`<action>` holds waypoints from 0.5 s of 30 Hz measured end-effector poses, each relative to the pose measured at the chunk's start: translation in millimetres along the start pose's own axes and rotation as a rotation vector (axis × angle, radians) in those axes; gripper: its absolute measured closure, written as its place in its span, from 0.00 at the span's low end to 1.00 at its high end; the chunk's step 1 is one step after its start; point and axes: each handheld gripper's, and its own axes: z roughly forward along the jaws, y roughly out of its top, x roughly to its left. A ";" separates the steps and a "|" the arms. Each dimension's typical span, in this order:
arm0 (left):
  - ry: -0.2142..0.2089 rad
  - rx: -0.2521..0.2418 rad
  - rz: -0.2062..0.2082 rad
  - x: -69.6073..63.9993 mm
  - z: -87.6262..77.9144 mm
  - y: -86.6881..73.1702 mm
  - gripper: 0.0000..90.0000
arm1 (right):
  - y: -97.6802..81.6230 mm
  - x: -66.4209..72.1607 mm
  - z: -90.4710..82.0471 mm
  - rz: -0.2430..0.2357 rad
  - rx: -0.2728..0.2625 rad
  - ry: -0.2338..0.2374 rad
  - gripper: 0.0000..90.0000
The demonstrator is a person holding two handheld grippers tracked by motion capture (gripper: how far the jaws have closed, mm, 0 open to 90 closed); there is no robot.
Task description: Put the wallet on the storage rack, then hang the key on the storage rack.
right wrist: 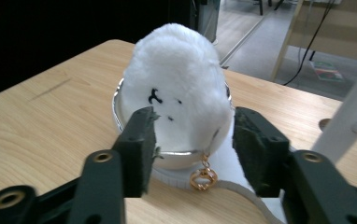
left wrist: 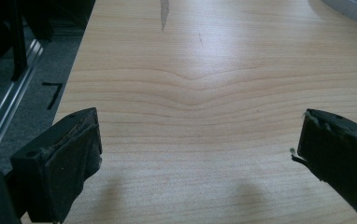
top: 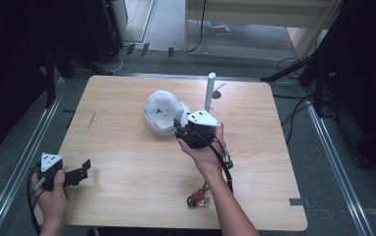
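A white fluffy plush with small black marks sits in a silver-rimmed white dish in the middle of the table; a gold clasp hangs at its near side. My right gripper is just in front of it. In the right gripper view the right gripper is open, its pads flanking the plush's lower front with a gap on each side. My left gripper rests near the table's front left corner, open over bare wood.
A white upright post on a small base stands right behind the right gripper. A small bunch of gold and orange trinkets lies near the front edge of the wooden table, under the right forearm. Metal rails run along both sides.
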 end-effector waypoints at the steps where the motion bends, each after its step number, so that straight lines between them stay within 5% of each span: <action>1: 0.000 0.000 0.000 -0.1 0.0 0.0 0.00 | -1.5 0.4 -2.2 -0.003 0.001 -0.009 0.51; 10: 0.002 0.002 0.003 -0.2 0.0 0.1 0.00 | -13.9 4.8 -17.7 0.017 0.038 -0.056 0.26; 15: 0.003 0.004 0.001 -0.4 0.1 0.1 0.00 | -19.1 3.8 -26.7 0.018 0.046 -0.062 0.23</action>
